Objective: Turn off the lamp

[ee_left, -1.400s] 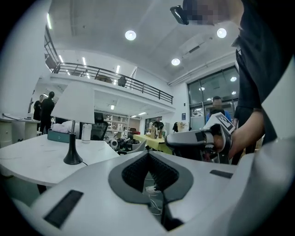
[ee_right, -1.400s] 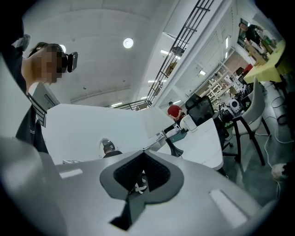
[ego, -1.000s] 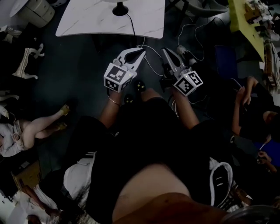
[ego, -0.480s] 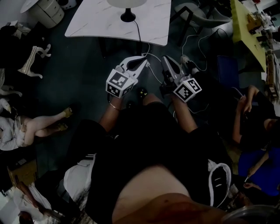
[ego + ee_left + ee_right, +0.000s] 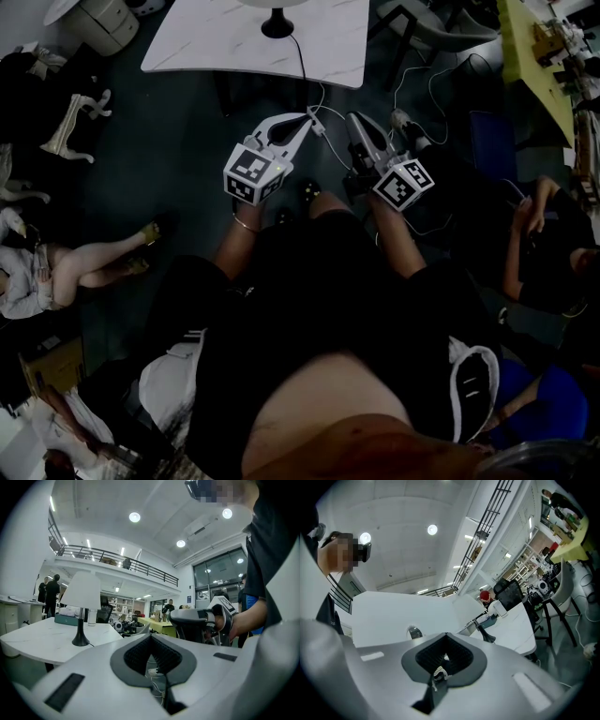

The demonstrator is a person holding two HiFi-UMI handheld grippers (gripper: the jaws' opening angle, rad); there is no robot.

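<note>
Lamp (image 5: 82,592) stands upright on the table (image 5: 33,639), stem vertical; left claw (image 5: 151,636) and right claw (image 5: 446,637) both clenched.

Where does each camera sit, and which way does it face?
Head view: on the person's head, facing steeply down at floor and white table; shows forearms, left tool, right tool.
Left gripper view: on the left tool, facing level toward the lamp; right tool and right hand show.
Right gripper view: on the right tool, tilted toward ceiling; own jaws, person's head.
Shared: all see lamp and table.
</note>
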